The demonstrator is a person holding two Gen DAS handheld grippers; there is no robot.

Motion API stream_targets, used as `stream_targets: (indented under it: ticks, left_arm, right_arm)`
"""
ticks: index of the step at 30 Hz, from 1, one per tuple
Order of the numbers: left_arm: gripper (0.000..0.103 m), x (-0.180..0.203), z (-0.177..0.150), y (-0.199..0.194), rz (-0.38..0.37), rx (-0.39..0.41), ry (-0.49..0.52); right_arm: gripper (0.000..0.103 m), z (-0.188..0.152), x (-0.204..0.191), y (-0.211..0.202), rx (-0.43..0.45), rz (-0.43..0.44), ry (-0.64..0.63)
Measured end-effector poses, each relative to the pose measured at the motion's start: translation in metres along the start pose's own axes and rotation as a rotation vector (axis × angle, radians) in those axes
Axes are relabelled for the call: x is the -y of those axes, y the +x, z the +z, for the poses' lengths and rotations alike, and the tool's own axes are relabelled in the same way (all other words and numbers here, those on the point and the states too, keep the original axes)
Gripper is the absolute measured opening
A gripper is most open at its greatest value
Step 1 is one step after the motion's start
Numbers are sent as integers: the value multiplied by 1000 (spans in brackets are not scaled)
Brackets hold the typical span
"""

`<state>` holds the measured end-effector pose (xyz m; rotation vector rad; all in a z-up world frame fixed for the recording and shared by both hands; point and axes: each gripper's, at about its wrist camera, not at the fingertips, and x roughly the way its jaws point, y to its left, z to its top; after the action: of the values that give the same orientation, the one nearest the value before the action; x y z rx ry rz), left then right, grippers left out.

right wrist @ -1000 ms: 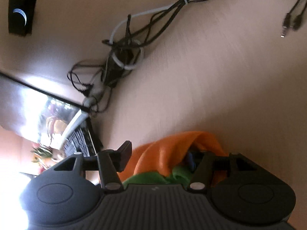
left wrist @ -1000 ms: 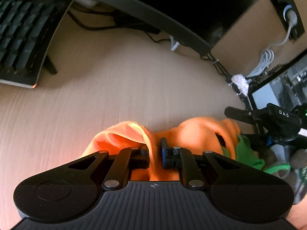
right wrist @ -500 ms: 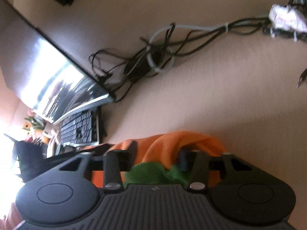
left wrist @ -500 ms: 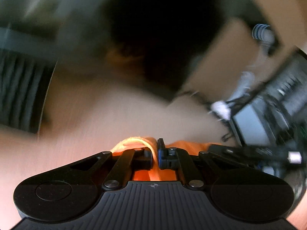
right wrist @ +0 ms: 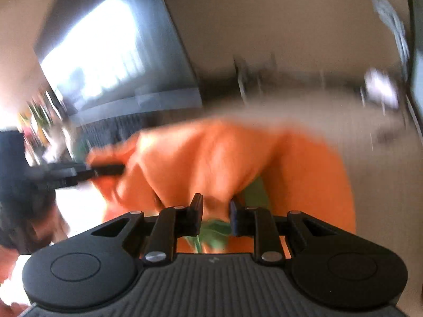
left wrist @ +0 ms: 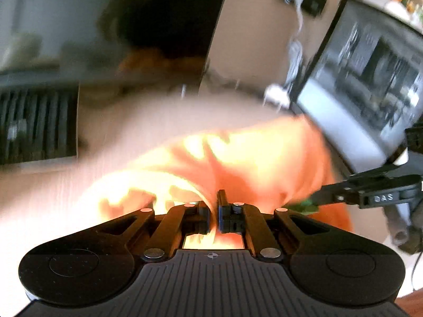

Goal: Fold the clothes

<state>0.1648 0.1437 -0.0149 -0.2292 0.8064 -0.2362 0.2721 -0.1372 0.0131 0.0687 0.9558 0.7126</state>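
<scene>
Left wrist view: left gripper (left wrist: 213,212) fingers pinched on thin fold of orange cloth (left wrist: 253,158). Cloth, 1 s ago bunched low on surface (left wrist: 148,121), now fans wide mid-frame, stretched toward right gripper (left wrist: 317,201) at right edge. Right wrist view: right gripper (right wrist: 215,212) fingers, earlier wide, now narrowed on orange-green (right wrist: 215,231) bunch. Heavy blur: fast lift. Judgement: shaking cloth out before first fold.
</scene>
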Motion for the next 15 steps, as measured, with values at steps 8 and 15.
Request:
stream_targets:
  ticks: [8,15]
  left_arm:
    - [7,-8,-21,-9,-16,-36,-11]
    - [22,-7,-8,-40,-40,-4,-22]
  right_arm:
    - [32,16,-40,-47,111,-40,-162]
    - [42,29,-66,31,91,-106,-265]
